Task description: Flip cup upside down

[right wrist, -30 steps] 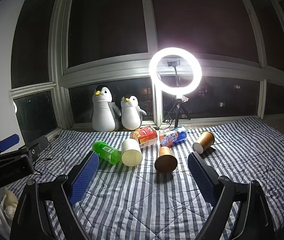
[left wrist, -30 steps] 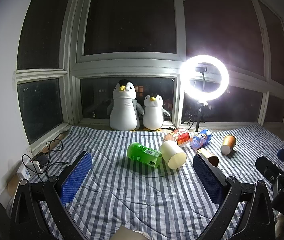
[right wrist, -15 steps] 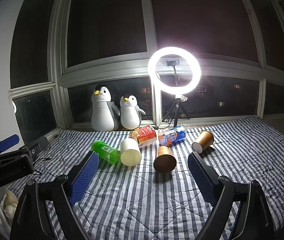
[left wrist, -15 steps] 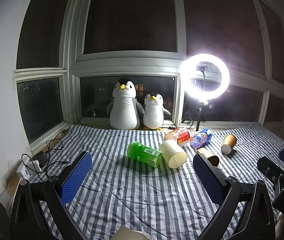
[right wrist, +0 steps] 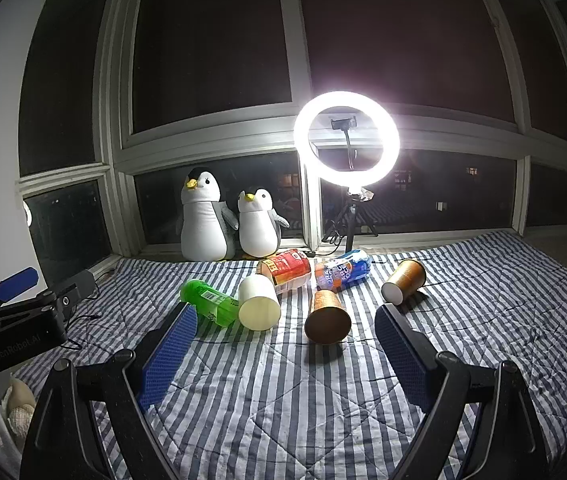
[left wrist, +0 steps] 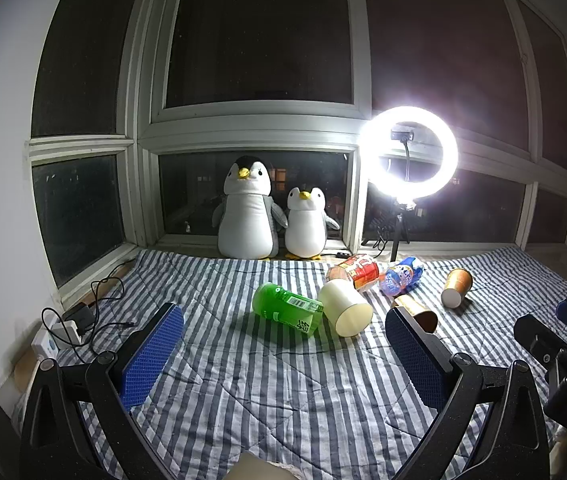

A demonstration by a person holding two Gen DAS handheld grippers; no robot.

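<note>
Change since earlier: hardly anything is shifting; both grippers are keeping nearly the same hover over the striped quilt (right wrist: 283, 400), and every cup is lying where it lay.
Left gripper (left wrist: 283, 344): jaws are standing spread wide, gripping nothing, with the green cup (left wrist: 288, 309) and white cup (left wrist: 345, 307) showing between its blue pads (left wrist: 151, 356).
Right gripper (right wrist: 283, 340): jaws are likewise standing released and empty, framing the white cup (right wrist: 258, 307) and the brown cup (right wrist: 326, 317).
Brown cup: it is lying on its side on the quilt, mouth facing the right wrist camera, near the middle of the gap between the right gripper's pads (right wrist: 401, 354).
Second brown cup (right wrist: 403, 281): it is lying tipped over farther right, apart from the first.
Behind the cups: a red package (right wrist: 285, 270) and a blue package (right wrist: 343, 270) are resting side by side.
Window sill: two penguin plushes (left wrist: 273, 220) are sitting beside a glowing ring light (left wrist: 409, 152).
</note>
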